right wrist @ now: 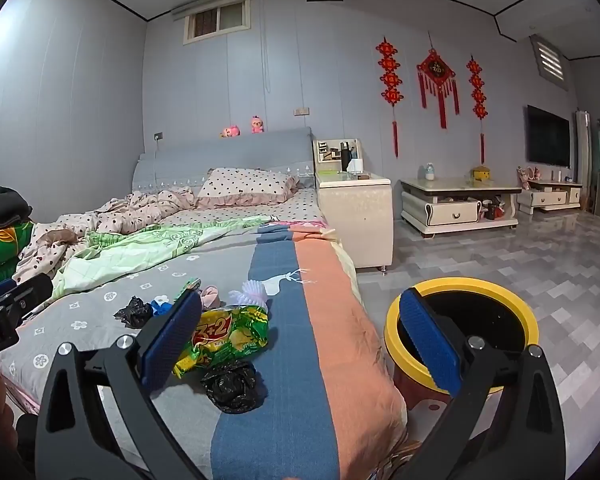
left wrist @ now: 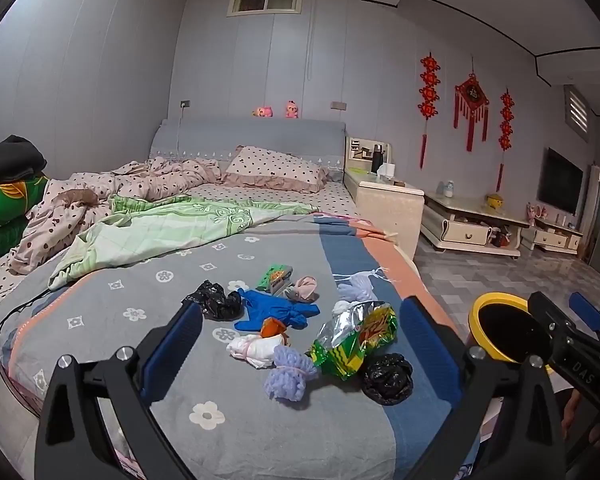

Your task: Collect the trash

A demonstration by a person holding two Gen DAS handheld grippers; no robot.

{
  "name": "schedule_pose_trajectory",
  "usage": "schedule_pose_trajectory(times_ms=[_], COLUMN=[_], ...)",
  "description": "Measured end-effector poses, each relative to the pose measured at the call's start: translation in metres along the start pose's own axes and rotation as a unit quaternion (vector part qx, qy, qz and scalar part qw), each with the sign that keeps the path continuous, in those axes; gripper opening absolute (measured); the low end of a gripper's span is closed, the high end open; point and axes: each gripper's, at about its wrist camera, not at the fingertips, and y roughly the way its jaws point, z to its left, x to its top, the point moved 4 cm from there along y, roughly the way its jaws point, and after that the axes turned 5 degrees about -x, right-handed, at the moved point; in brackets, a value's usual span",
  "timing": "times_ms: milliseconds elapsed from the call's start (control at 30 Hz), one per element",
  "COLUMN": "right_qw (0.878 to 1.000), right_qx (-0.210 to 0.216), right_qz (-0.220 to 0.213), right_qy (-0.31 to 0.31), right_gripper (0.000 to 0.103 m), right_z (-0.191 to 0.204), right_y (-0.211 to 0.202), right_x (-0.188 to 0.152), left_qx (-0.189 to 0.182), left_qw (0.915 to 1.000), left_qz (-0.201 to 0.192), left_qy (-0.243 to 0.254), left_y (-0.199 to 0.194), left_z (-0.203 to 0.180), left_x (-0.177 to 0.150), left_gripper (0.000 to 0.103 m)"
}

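Note:
Trash lies on the grey bedspread [left wrist: 160,312]: a green snack wrapper [left wrist: 352,344], a black bag ball [left wrist: 387,378], another black bag [left wrist: 216,300], a blue glove [left wrist: 276,312], a purple foam net [left wrist: 288,376], white tissue [left wrist: 252,350] and a small green packet [left wrist: 277,276]. My left gripper [left wrist: 300,344] is open and empty, above the pile. My right gripper [right wrist: 300,344] is open and empty, over the bed's right edge, with the wrapper [right wrist: 224,336] and black bag ball [right wrist: 232,386] near its left finger. A yellow-rimmed bin [right wrist: 460,336] stands on the floor beside the bed.
Rumpled quilts [left wrist: 172,224] and a pillow [left wrist: 276,170] cover the far half of the bed. A nightstand [right wrist: 356,216], a low cabinet [right wrist: 456,204] and a TV [right wrist: 548,136] stand along the right wall. The tiled floor [right wrist: 540,280] lies to the right of the bed.

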Motion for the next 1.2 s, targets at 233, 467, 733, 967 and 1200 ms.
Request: schedule_pose_trajectory(times_ms=[233,467,733,967,1200], right_qw=[1.0,1.0,1.0,1.0,1.0], right_qx=[0.0,0.0,0.0,0.0,0.0], right_qz=[0.002,0.003,0.005,0.006,0.008], right_qy=[0.0,0.001,0.002,0.002,0.002], right_gripper=[0.095,0.095,0.095,0.095,0.095], right_z=[-0.002,0.0,-0.001,0.001,0.002], right_y=[0.002,0.005,0.006,0.007,0.008], right_x=[0.0,-0.005,-0.005,-0.009,-0.011], left_qx=[-0.002,-0.005,-0.004,-0.004,-0.005], left_qw=[1.0,1.0,1.0,0.9999,0.9999], left_qz=[0.003,0.006,0.006,0.006,0.008], left_qy=[-0.004,-0.004,-0.004,-0.007,-0.006], left_y=[0.003,0.003,0.003,0.002,0.003], left_z=[0.001,-0.002,0.001,0.0,0.0], left_x=[-0.002,-0.005,-0.002,-0.003,-0.004], left_gripper=[0.096,0.096,0.096,0.096,0.096])
